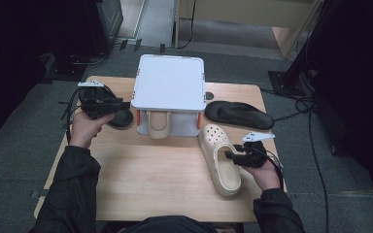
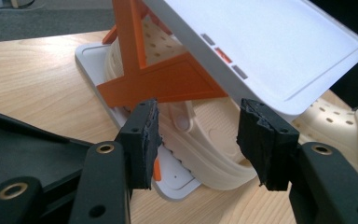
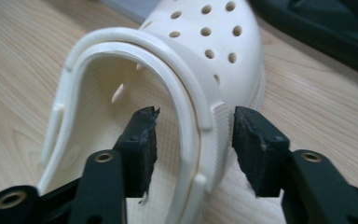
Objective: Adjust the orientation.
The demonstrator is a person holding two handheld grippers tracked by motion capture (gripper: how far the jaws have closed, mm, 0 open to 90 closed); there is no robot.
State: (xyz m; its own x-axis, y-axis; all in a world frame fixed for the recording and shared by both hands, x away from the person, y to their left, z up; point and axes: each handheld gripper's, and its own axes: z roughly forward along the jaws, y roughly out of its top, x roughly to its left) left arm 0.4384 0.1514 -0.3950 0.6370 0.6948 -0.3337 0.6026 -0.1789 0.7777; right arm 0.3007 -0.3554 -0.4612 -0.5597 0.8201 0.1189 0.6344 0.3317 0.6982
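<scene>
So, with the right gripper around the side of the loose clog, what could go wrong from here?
1. The right gripper is open astride only the thin side wall of the clog. A grip there may let the soft wall bend and the clog tilt or slip.
2. The clog lies near the table edge, so a slip could push it off.
3. The left gripper is open close to the rack. It could bump the orange brace and shift the rack.

Person: dark jacket sleeves [image 1: 75,194]. Left tongs [image 1: 121,104] and right tongs [image 1: 229,155]: black, brass-ringed screw holes, ragged foam pads [image 3: 142,140], grey three-cornered top plates, trailing black cables.
</scene>
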